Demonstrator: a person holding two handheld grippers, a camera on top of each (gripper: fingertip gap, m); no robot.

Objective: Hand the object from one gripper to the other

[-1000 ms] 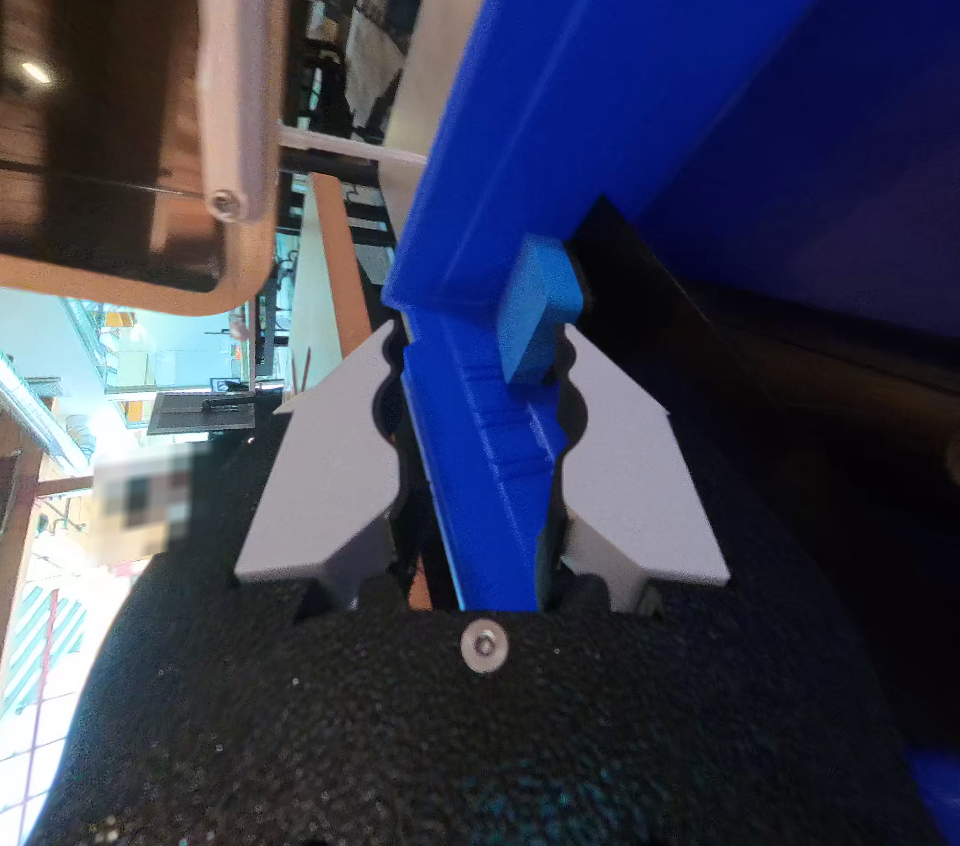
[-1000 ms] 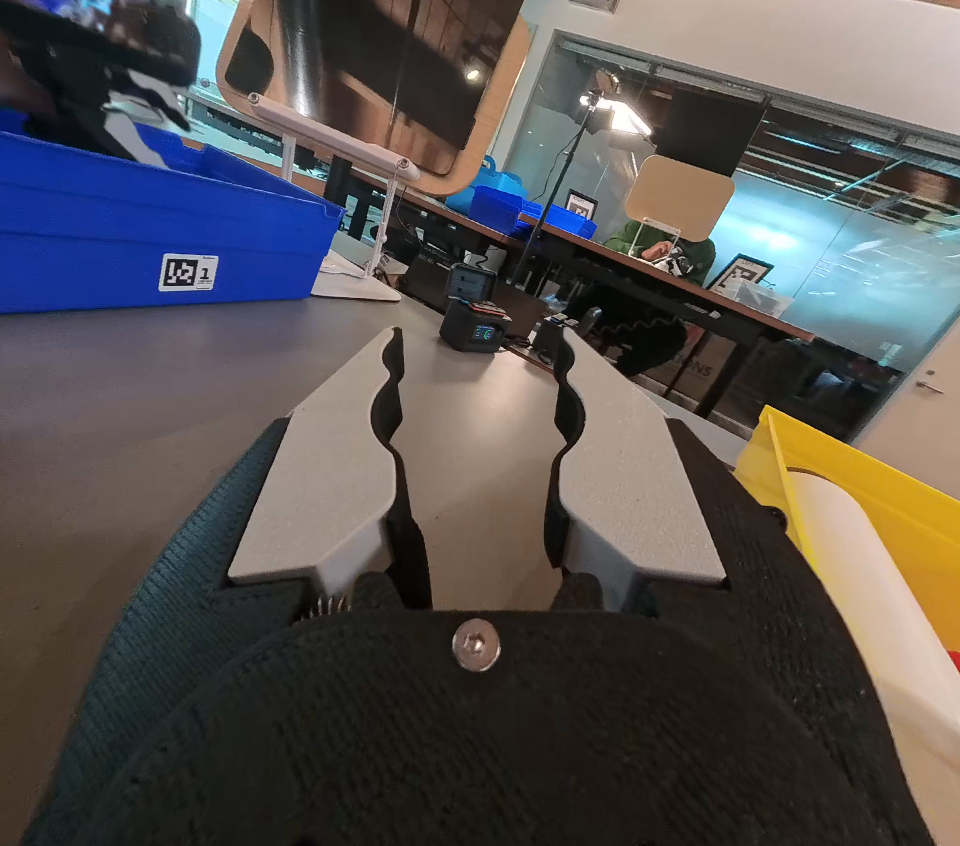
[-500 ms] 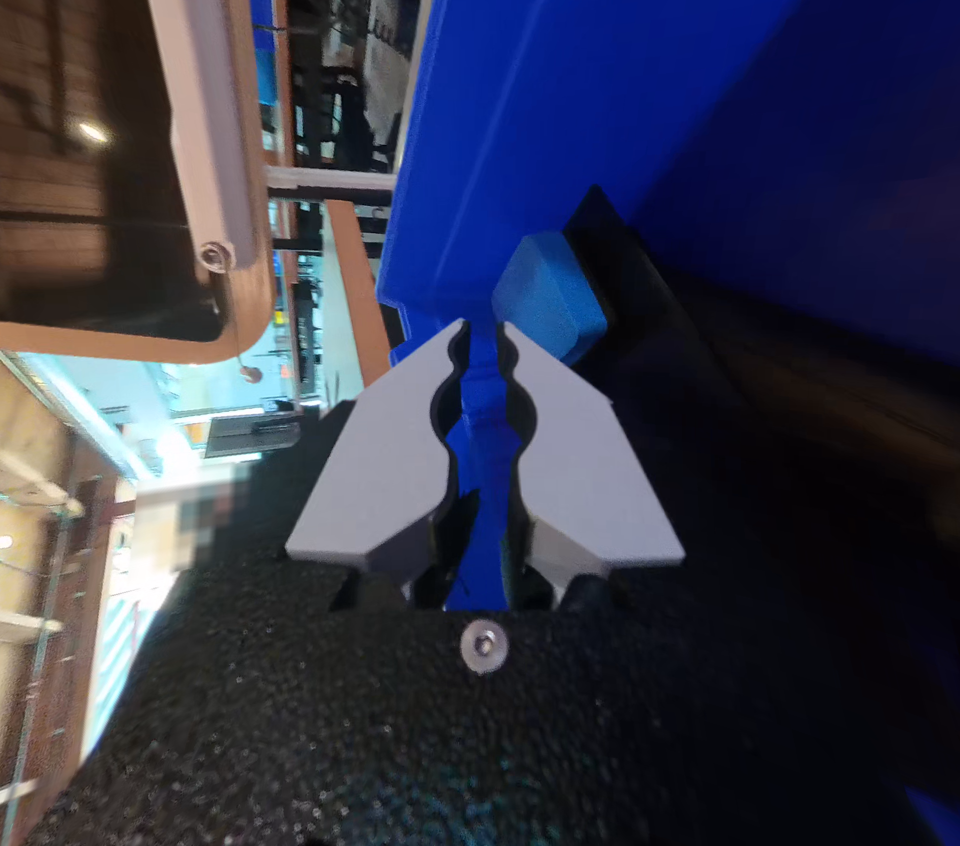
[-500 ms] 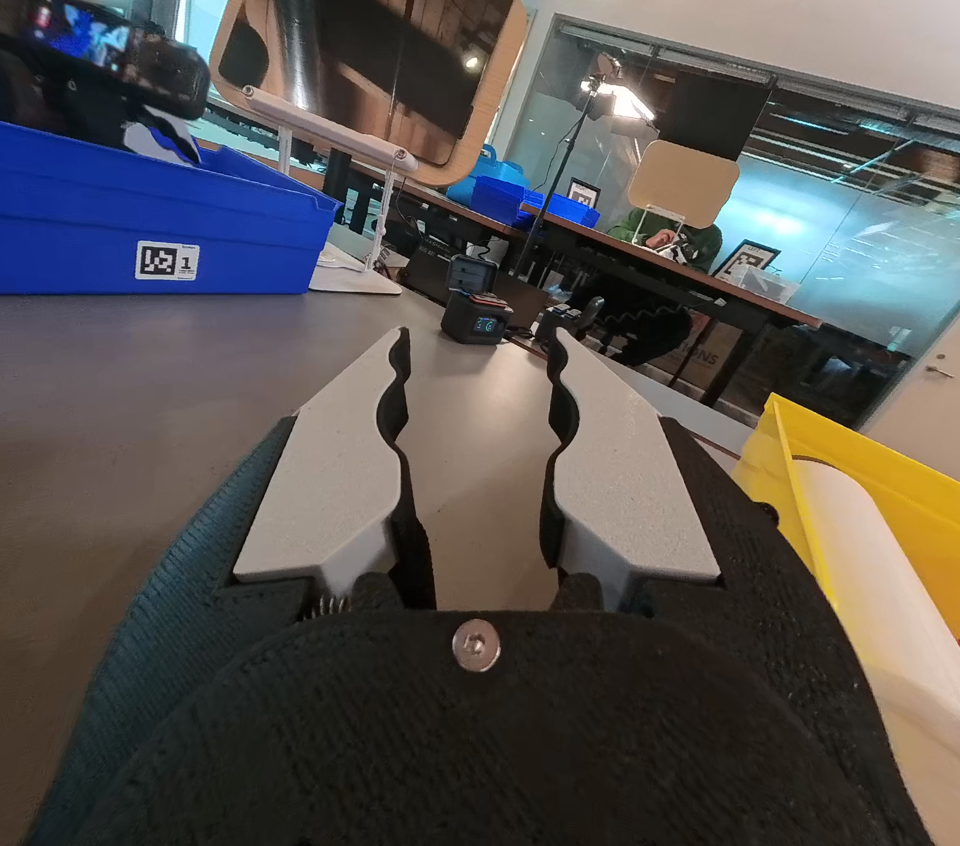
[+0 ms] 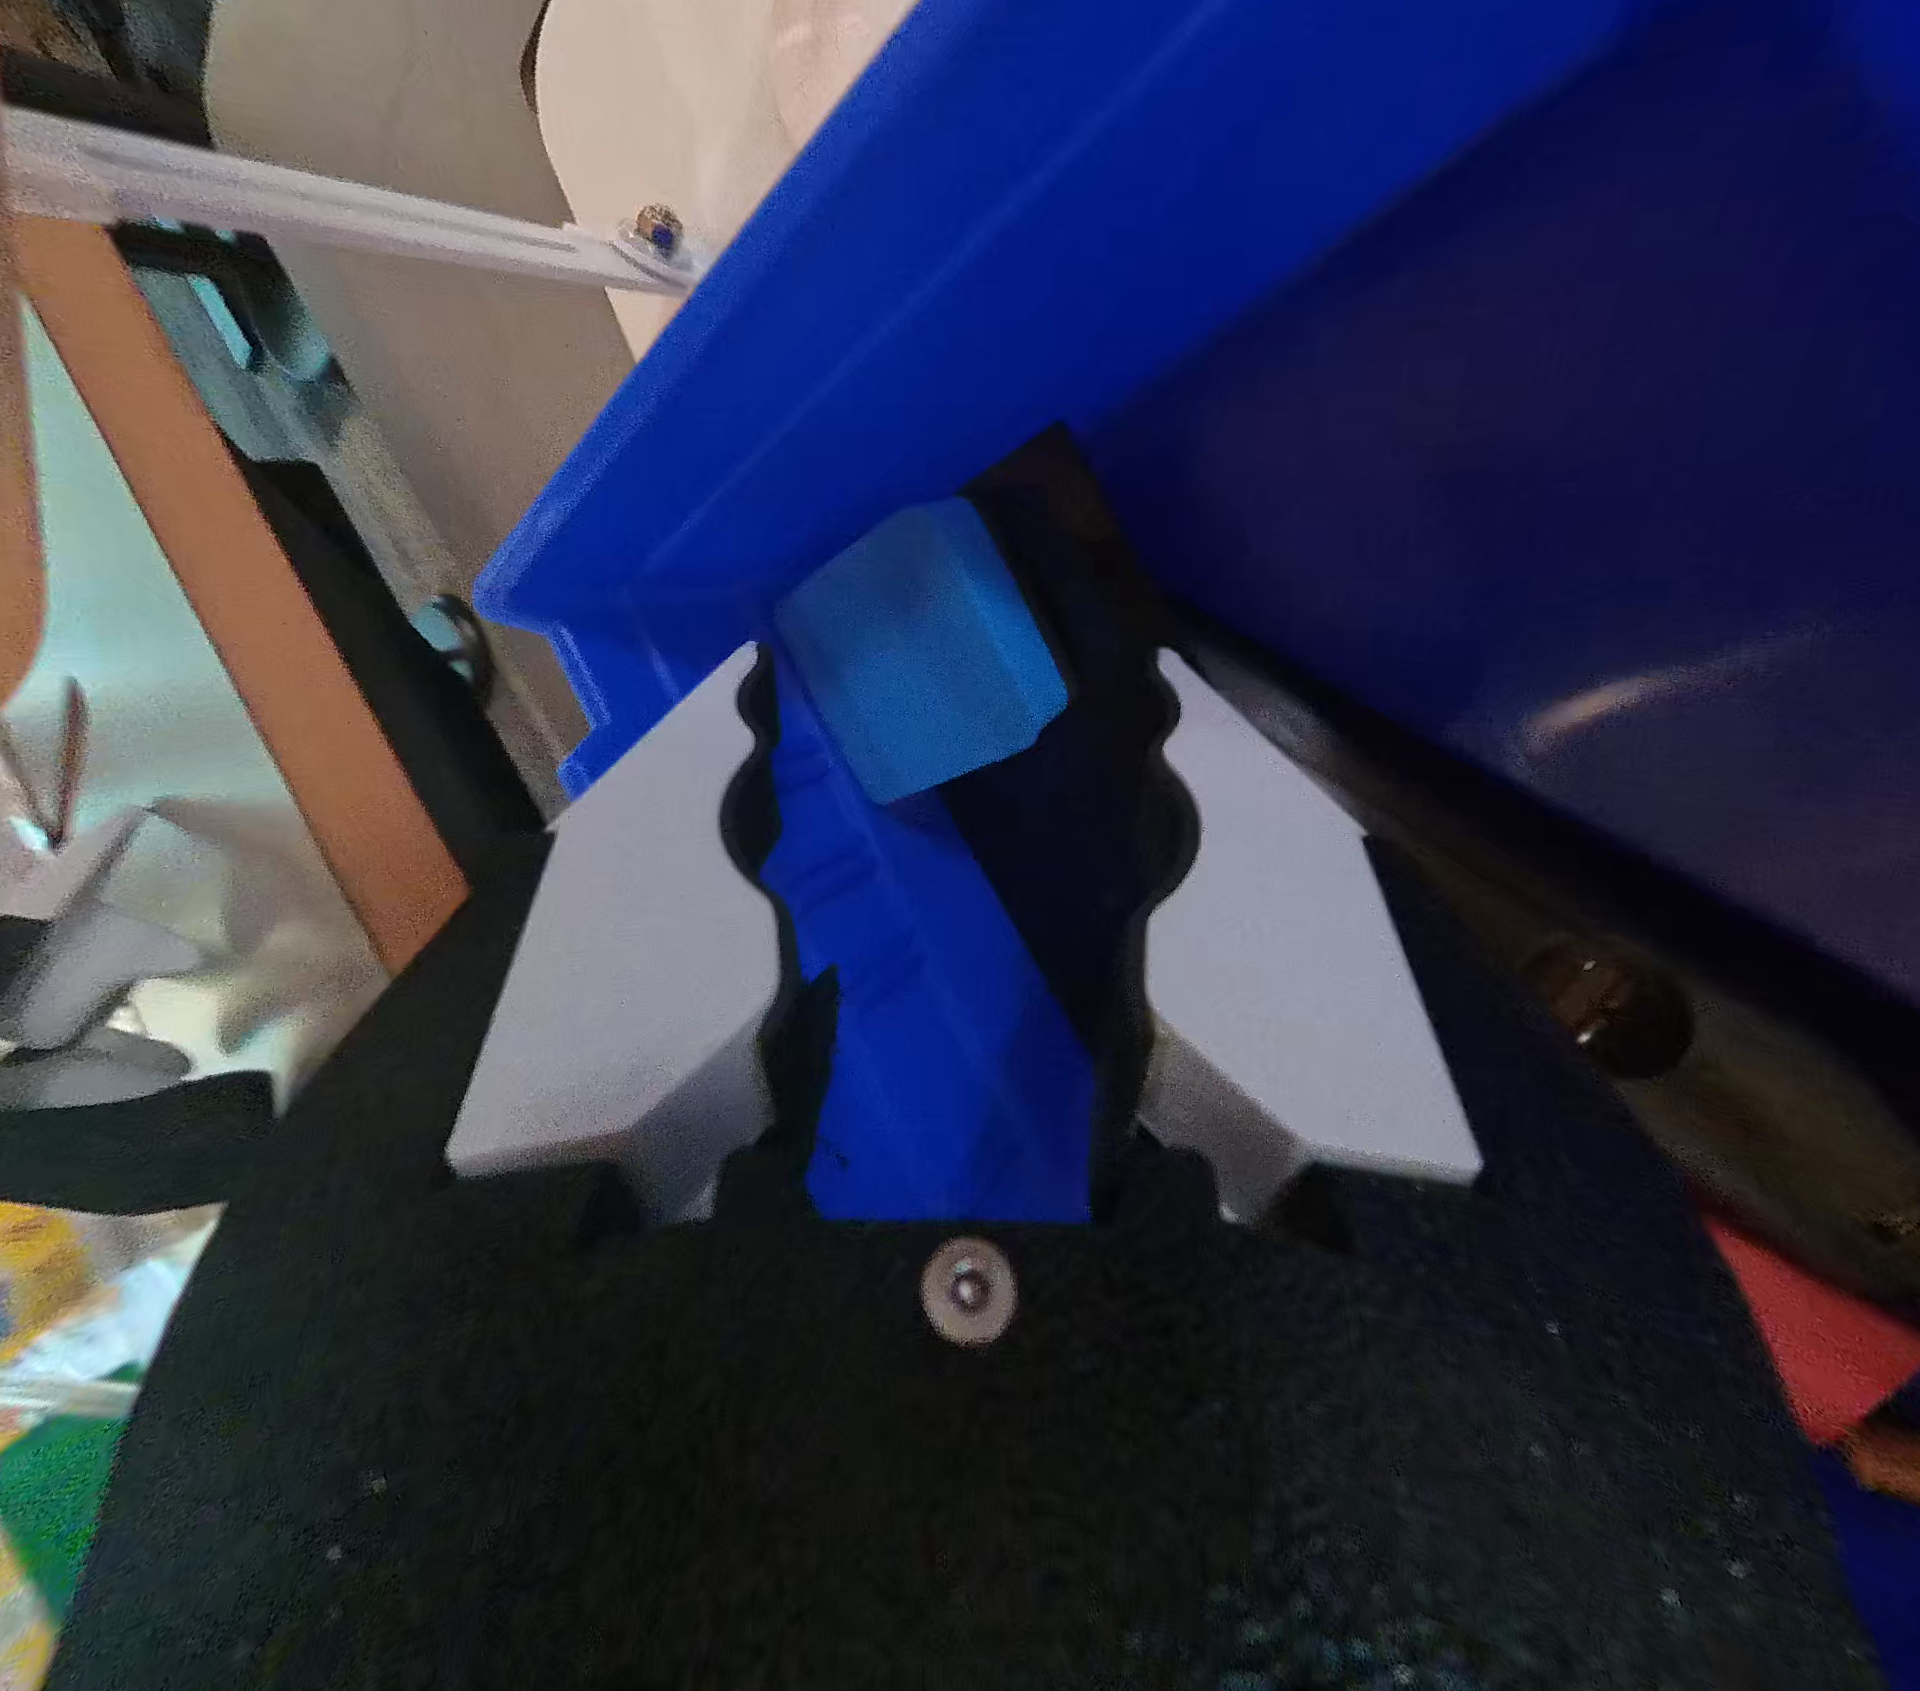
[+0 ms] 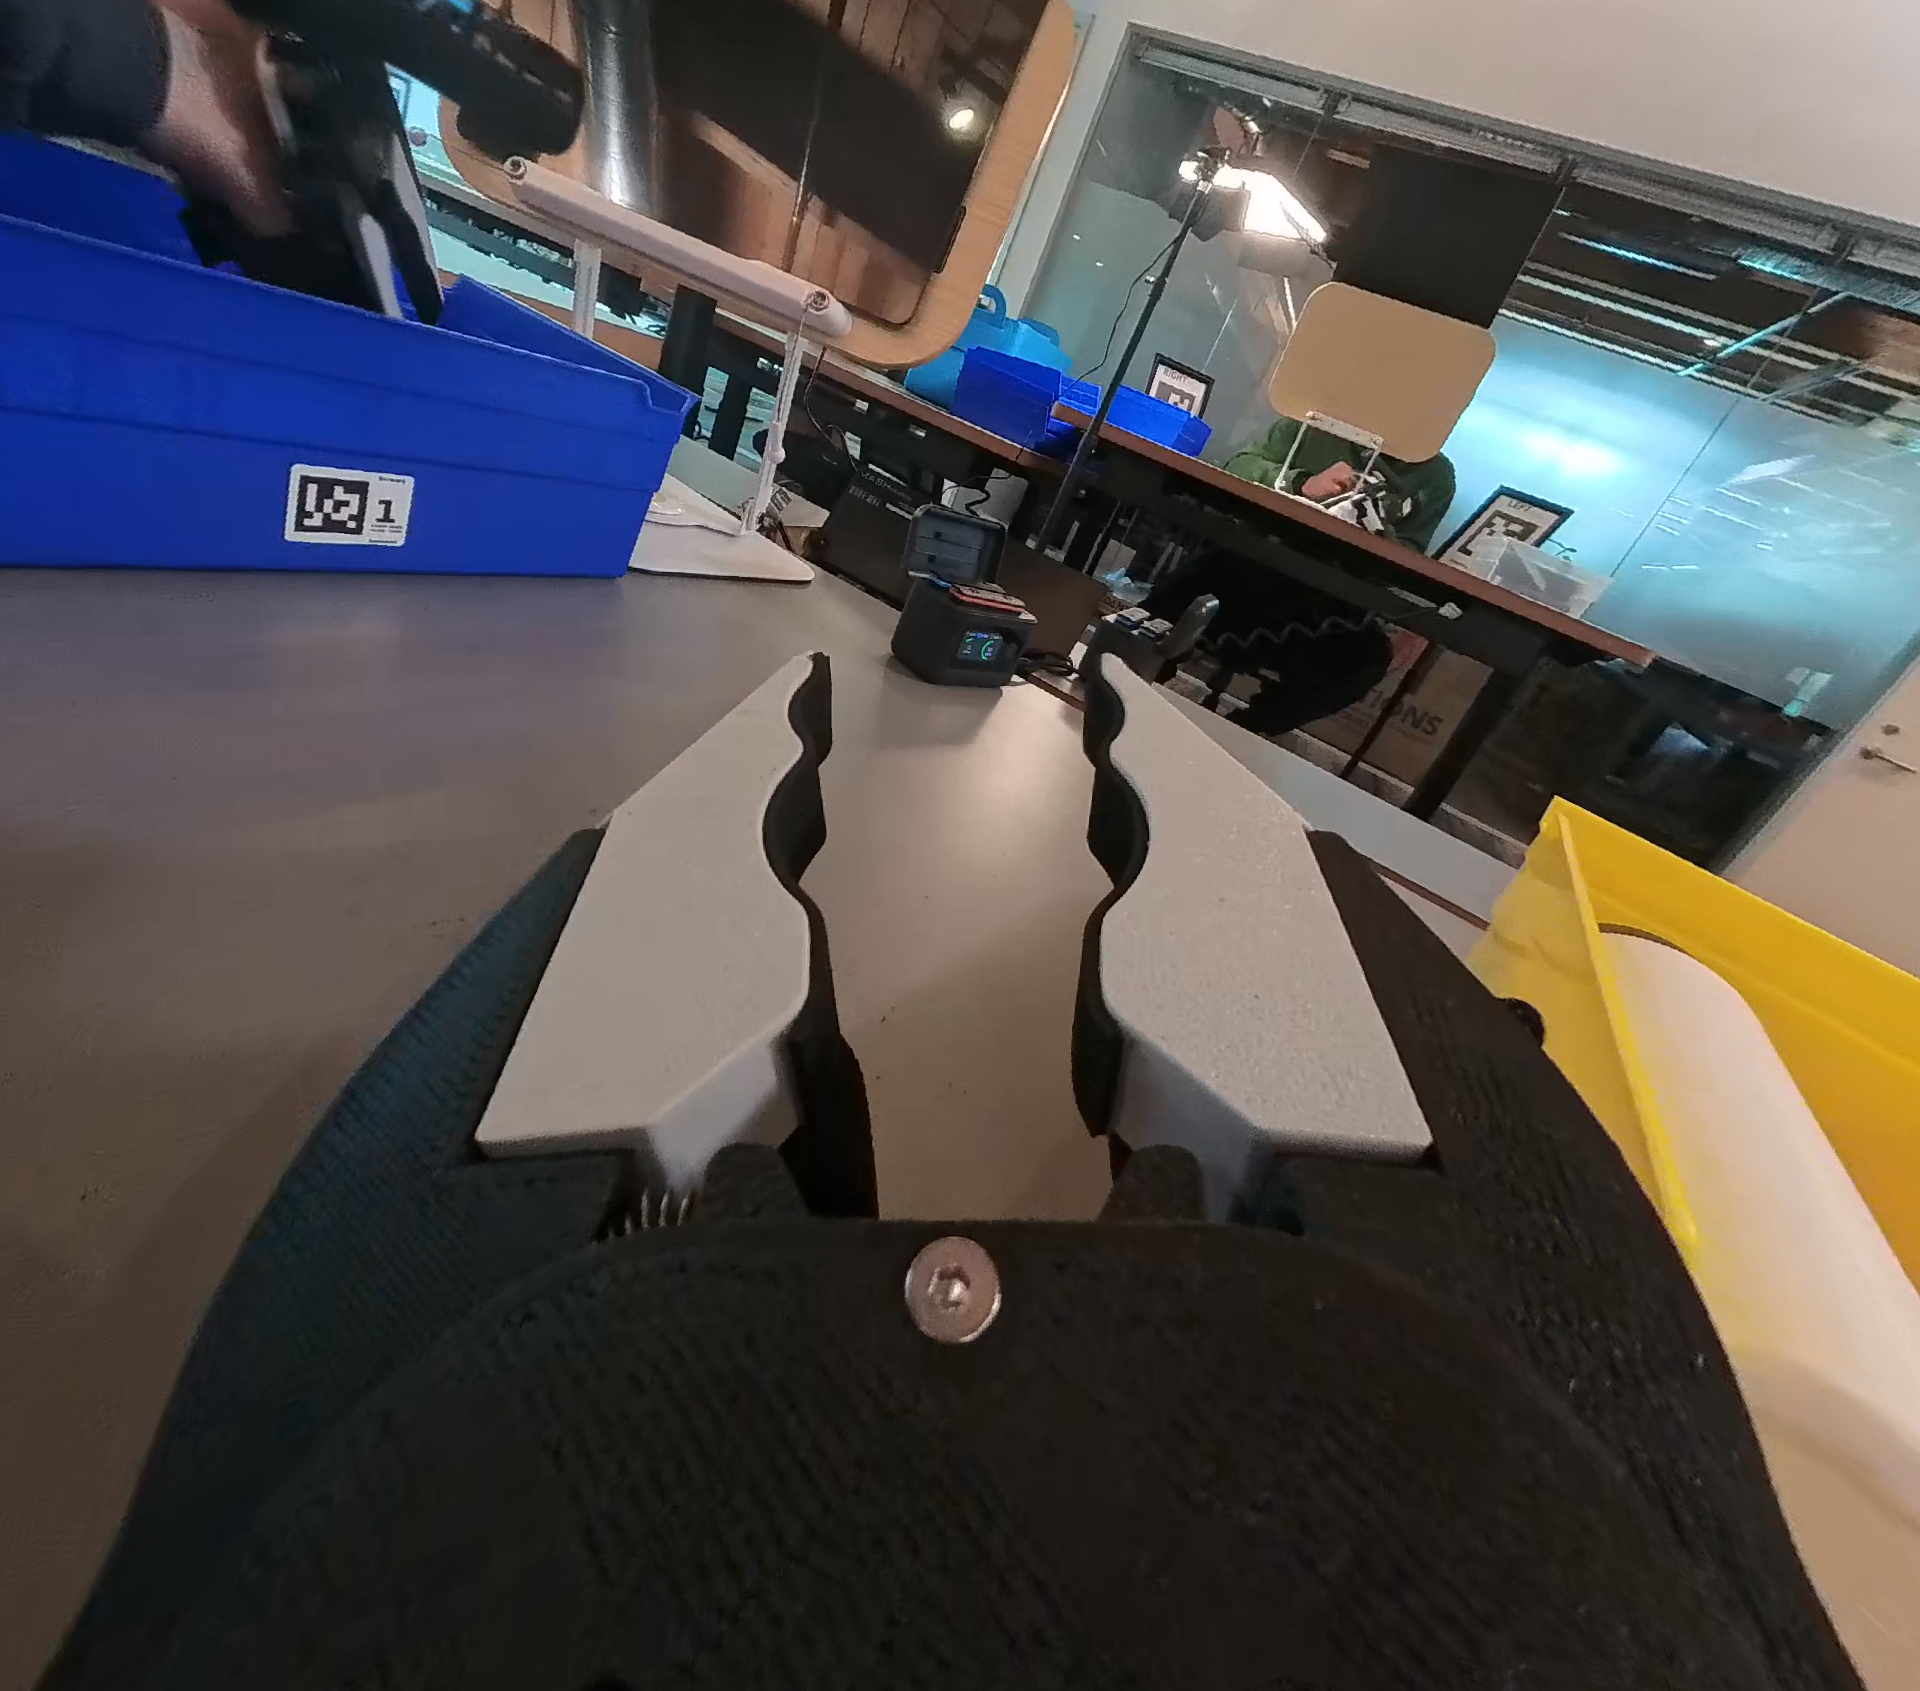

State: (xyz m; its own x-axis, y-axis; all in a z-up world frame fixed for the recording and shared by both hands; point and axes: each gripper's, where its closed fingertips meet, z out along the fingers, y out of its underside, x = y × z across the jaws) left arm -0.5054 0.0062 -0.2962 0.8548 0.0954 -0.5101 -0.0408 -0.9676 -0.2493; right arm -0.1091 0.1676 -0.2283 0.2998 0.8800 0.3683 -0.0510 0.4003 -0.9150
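Light-blue block (image 5: 920, 673) sits inside the blue bin (image 5: 1091, 207), tucked into a corner against the bin's wall, just ahead of the left gripper (image 5: 956, 768). That claw is spread wide, its fingers (image 5: 644, 945) straddling the bin's rim, nothing clamped. Over on the grey table (image 6: 260, 789), the right gripper (image 6: 956, 706) hovers low, jaws parted and empty, a yellow bin (image 6: 1704, 945) beside it holding a white roll (image 6: 1787, 1153).
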